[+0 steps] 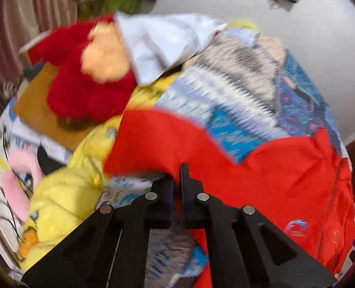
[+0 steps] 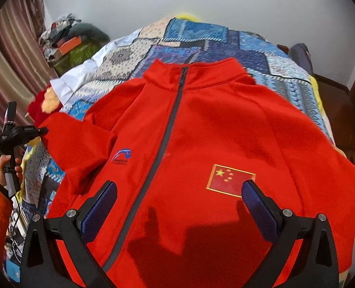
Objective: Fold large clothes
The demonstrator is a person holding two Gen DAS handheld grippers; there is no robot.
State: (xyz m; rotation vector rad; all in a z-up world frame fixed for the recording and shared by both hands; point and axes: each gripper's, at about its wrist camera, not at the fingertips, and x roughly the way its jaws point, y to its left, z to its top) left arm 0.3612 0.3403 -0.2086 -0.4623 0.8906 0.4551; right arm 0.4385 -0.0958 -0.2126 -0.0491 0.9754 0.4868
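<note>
A red jacket [image 2: 201,144] lies front-up on the patterned bedspread [image 2: 201,40], filling the centre of the right wrist view. The right gripper [image 2: 179,192] hovers over it, fingers spread wide. At left, the left gripper [image 2: 39,130] clenches the sleeve [image 2: 79,144].

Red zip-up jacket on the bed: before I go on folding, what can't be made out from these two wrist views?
- Red zip-up jacket: hem cut off by the right wrist view's bottom edge, behind the open right gripper.
- Left sleeve cuff: hidden where the shut left gripper clamps it.
- Left wrist view: motion blur smears the patchwork bedspread.
- Small blue chest logo: lettering too small to read.
</note>
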